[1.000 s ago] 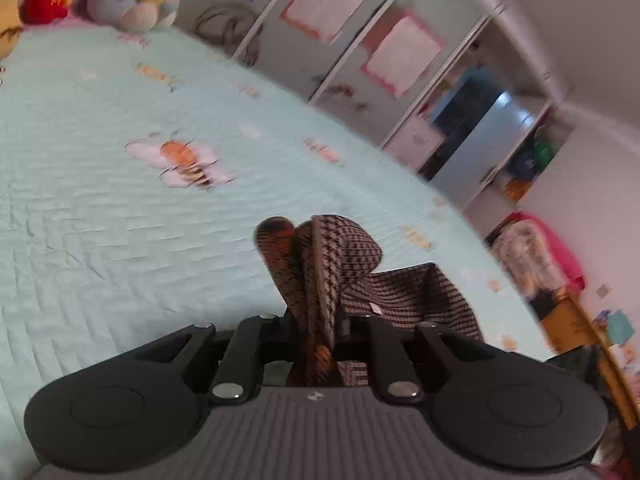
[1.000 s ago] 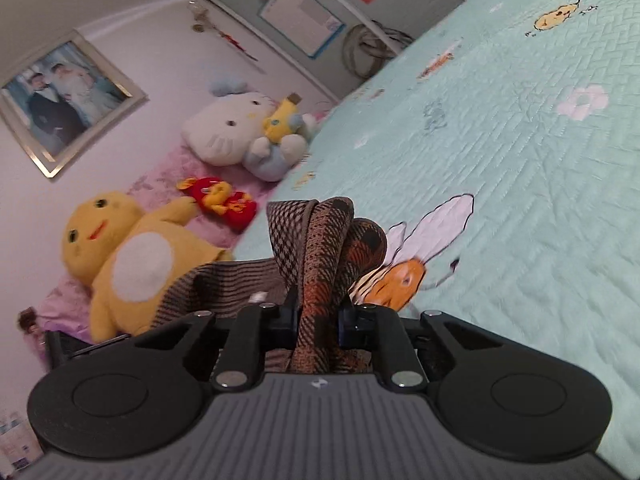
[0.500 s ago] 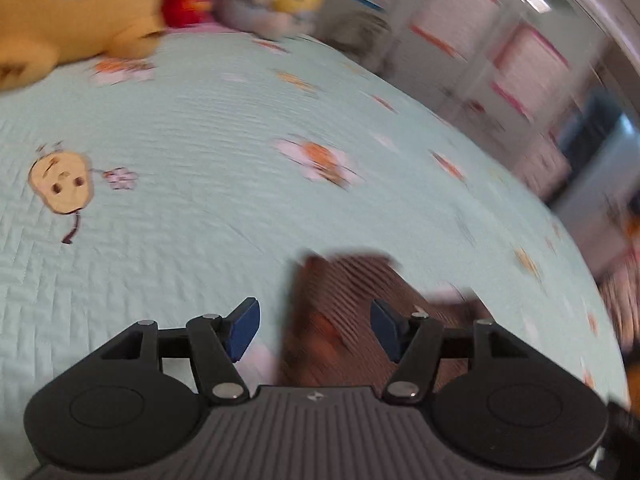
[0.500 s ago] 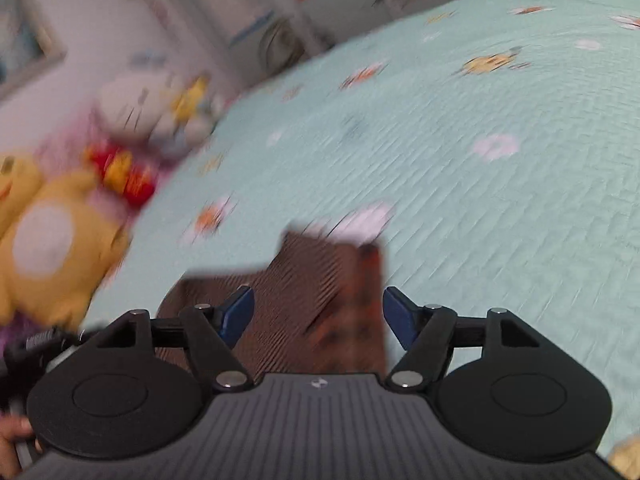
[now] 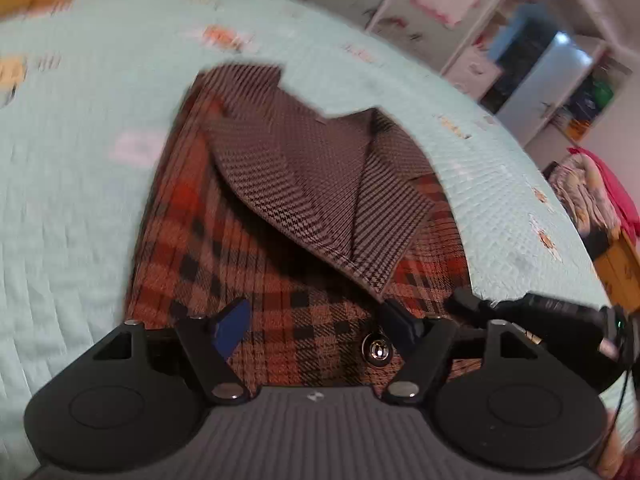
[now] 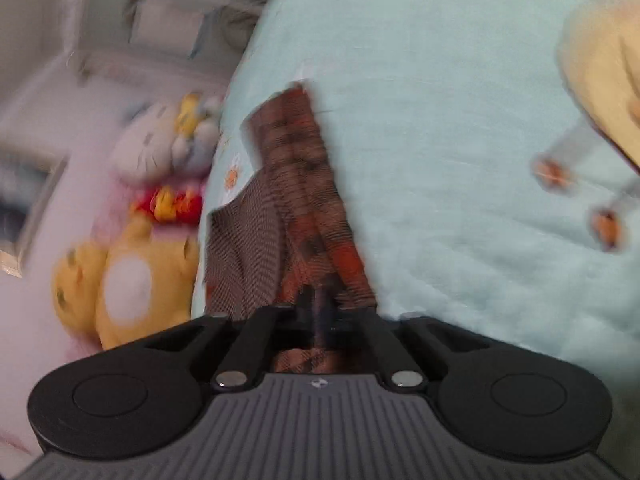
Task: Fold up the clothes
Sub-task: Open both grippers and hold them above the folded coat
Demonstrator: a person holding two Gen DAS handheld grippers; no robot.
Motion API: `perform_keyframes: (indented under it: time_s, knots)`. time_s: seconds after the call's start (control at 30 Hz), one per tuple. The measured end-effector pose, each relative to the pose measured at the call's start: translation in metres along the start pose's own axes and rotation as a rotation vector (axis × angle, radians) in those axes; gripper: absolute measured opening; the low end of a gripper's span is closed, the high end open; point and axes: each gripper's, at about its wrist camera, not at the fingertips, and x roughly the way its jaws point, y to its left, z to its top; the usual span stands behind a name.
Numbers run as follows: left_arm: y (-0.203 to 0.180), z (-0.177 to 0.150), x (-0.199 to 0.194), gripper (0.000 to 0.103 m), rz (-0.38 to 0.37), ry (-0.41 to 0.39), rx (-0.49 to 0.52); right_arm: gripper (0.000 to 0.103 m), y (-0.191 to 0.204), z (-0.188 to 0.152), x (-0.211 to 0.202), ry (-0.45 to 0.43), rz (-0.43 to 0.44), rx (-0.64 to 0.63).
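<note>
Plaid garment [image 5: 248, 248] on bed [image 5: 72, 184] (mint quilt).

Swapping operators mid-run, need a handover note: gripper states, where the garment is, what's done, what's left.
Left gripper: open, hovering over the plaid garment, near its metal snap.
Right gripper: shut on the plaid garment, pinching a bunched edge.
Garment lies on the mint bedspread, partly folded, with a houndstooth flap turned over the plaid.
Done: at least one fold is in. Left: re-grip with the left, finish the fold, smooth it flat. The right wrist view is blurred, so check that grip.
</note>
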Motion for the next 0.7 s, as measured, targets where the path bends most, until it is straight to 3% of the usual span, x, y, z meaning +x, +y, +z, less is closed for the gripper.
perform_keyframes:
  time_s: [0.07,0.1,0.13,0.23,0.3,0.37,0.43,0.57,0.7]
  knots:
    - [0.0,0.006,-0.008,0.076,0.0,0.012,-0.026,0.018,0.008,-0.002,-0.005,-0.005,0.004,-0.014]
    - [-0.001,0.01,-0.015,0.076,-0.002,0.012,-0.033,0.039,0.023,-0.007,-0.008,0.001,-0.031,-0.078]
    - [-0.003,0.014,-0.021,0.076,-0.004,0.012,-0.041,0.051,0.038,-0.011,-0.011,0.007,-0.067,-0.141]
    - [-0.015,0.028,-0.043,0.077,0.012,0.02,-0.015,0.062,0.083,-0.026,-0.02,0.025,-0.173,-0.331]
    - [-0.03,0.039,-0.056,0.081,0.083,0.03,0.029,0.075,0.116,-0.038,-0.022,0.039,-0.289,-0.475]
    - [-0.047,0.053,-0.064,0.086,0.191,0.081,0.076,0.077,0.151,-0.05,-0.015,0.066,-0.428,-0.61]
    - [-0.059,0.066,-0.067,0.086,0.266,0.145,0.105,0.08,0.179,-0.061,-0.008,0.102,-0.49,-0.671]
    - [-0.068,0.082,-0.078,0.091,0.325,0.179,0.157,0.082,0.218,-0.075,0.002,0.19,-0.564,-0.708]
    - [-0.062,0.085,-0.078,0.092,0.341,0.238,0.153,0.082,0.238,-0.088,0.004,0.212,-0.658,-0.76]
